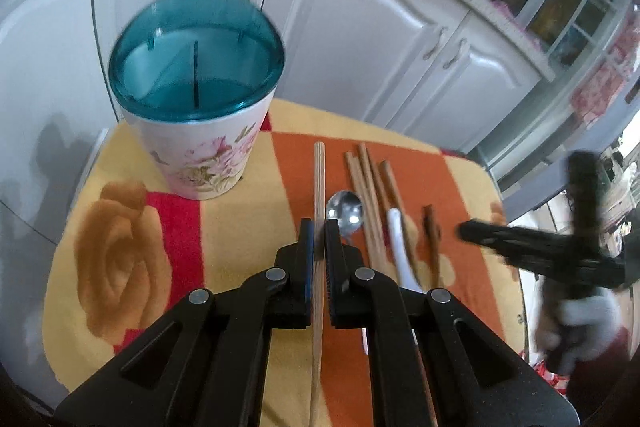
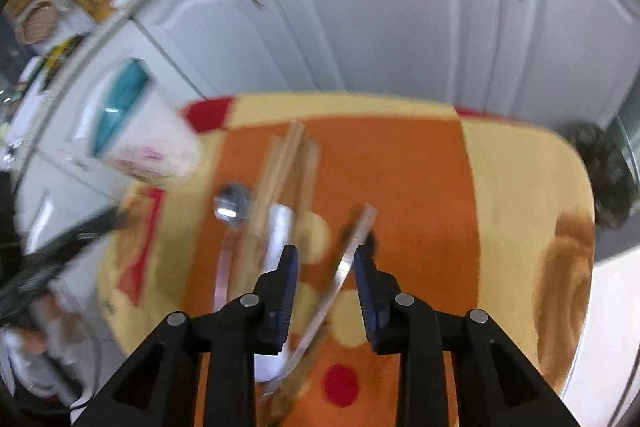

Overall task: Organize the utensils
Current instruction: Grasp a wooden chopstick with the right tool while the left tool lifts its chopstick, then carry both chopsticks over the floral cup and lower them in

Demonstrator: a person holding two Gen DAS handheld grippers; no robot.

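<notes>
Left wrist view: left gripper (image 1: 319, 235), jaws clenched on a pale chopstick (image 1: 319, 171), stick running straight out ahead along the fingers, tip aimed past the utensil holder (image 1: 196, 99). Grip near mid-length, likely so the stick can be tipped upright into the holder's teal top. Holder upright at far left of the blanket-covered worktop (image 1: 240, 227). Remaining utensils in a loose row to the right on the cloth: metal spoon (image 1: 345, 211), brown chopsticks (image 1: 370, 187), white spoon (image 1: 402, 247), one short dark stick (image 1: 431, 227). Right gripper (image 1: 480, 233) blurred, hovering beside that row.

Right wrist view: right gripper (image 2: 326, 263), jaws parted, a blurred chopstick (image 2: 352, 247) lying slantwise between them, close to the right pad; contact not clear, pads not visibly pressing. Straddling the stick probably for a grasp or a just-made release; cannot tell which.
</notes>
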